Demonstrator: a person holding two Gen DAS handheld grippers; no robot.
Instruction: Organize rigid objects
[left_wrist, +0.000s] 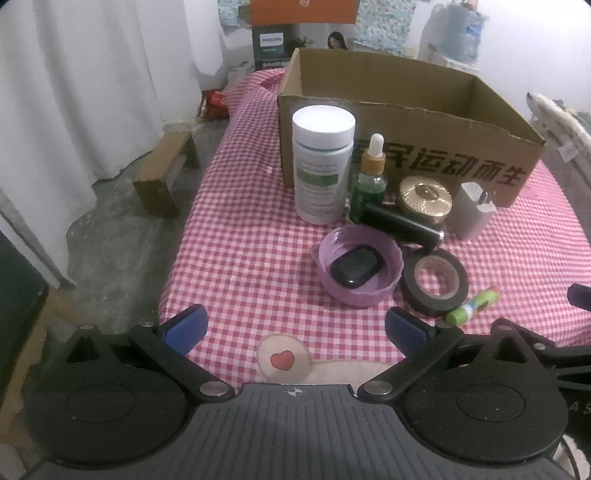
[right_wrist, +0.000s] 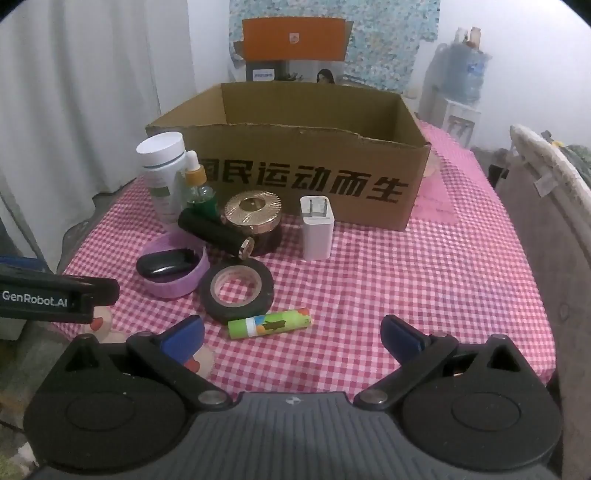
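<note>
- Your objects sit clustered on the checked cloth (right_wrist: 406, 280) in front of the box (right_wrist: 303, 184): white bottle (left_wrist: 323, 162), dropper (left_wrist: 369, 181), gold jar (right_wrist: 253, 218), black tube (right_wrist: 216, 232), charger (right_wrist: 317, 229).
- Nearer you lie the purple lid (left_wrist: 360, 269) with a black case (left_wrist: 356, 266) in it, the tape (right_wrist: 238, 288), and the glue stick (right_wrist: 269, 323) just beside the tape.
- Your left gripper (left_wrist: 295, 328) is spread wide, holding nothing.
- Your right gripper (right_wrist: 291, 332) is also wide and empty, the glue stick just ahead of it.

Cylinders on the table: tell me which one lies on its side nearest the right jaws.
The green glue stick, lying flat just ahead of the open right gripper. The black tube also lies down but farther back; the white bottle and dropper bottle stand upright.
</note>
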